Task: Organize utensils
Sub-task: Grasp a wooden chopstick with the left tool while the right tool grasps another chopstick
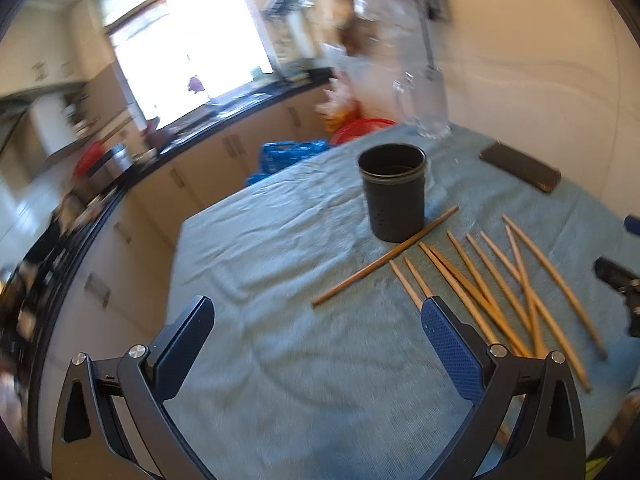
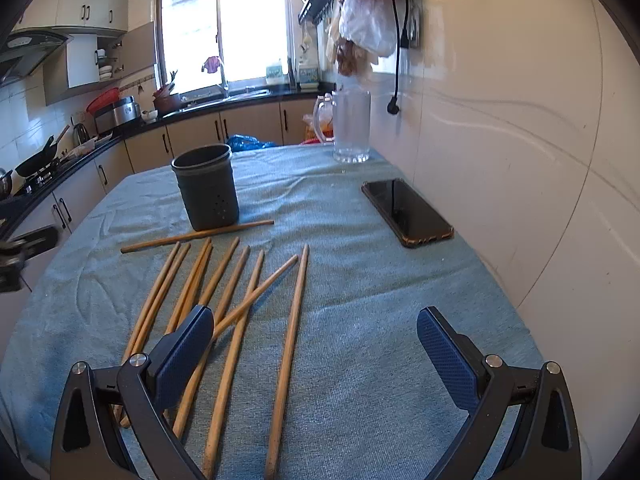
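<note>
Nothing has gone into the dark grey cylindrical perforated holder (image 2: 206, 188) yet, as far as its visible rim shows; its inside cannot be seen from either view. It stands upright on the blue-grey cloth-covered surface (image 2: 360, 280), and all the long tan wooden chopsticks (image 2: 224, 300) lie loose on the cloth in front of it. One single chopstick (image 2: 198, 236) lies crosswise right at the holder's base, just beside or touching it, I cannot tell which. The rest are fanned out nearer the cameras, pointing roughly towards the holder, with one crossing over another.

The left tool (image 1: 318, 312) is spread wide and holds nothing; it hangs over bare cloth to the holder's near left side, its right finger in front of the near ends of a few sticks. The right tool (image 2: 316, 320) is likewise wide apart and has hold of nothing, hovering over the near ends of the fan.

A black smartphone (image 2: 408, 212) lies flat to the holder's right, and a clear glass jug (image 2: 352, 128) stands behind it.

So the job looks barely started: every visible stick is left to be gathered and stood in the holder
</note>
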The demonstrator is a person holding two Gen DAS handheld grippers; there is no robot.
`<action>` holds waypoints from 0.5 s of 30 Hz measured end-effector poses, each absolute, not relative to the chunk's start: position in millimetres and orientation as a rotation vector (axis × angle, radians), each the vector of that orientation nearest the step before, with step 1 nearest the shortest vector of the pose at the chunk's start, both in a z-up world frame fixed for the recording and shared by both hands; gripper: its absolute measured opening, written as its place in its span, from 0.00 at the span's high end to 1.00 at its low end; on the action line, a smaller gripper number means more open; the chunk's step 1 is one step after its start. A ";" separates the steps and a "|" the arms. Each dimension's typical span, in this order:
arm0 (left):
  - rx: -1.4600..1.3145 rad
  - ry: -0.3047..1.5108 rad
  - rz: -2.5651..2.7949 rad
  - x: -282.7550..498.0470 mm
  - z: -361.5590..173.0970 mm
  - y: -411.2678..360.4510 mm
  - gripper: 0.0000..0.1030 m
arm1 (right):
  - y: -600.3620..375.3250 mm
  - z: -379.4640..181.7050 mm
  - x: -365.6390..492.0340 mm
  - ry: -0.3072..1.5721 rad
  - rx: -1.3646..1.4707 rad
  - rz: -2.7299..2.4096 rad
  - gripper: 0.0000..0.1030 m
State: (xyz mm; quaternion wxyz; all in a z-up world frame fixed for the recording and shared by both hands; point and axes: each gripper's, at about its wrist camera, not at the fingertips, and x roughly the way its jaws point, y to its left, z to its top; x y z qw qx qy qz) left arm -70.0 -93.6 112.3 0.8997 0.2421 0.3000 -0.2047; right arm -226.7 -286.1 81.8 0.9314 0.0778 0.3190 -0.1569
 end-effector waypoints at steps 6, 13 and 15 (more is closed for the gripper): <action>0.619 0.765 -0.544 -7.2 70.9 -123.6 0.26 | -298.9 75.7 -221.4 0.686 0.166 -0.337 0.00; 0.593 0.889 -0.666 43.1 38.2 -134.9 0.36 | -318.6 71.5 -207.7 0.722 0.212 -0.361 0.00; 0.586 0.919 -0.705 50.3 33.5 -137.7 0.36 | -322.1 70.7 -203.5 0.729 0.219 -0.361 0.00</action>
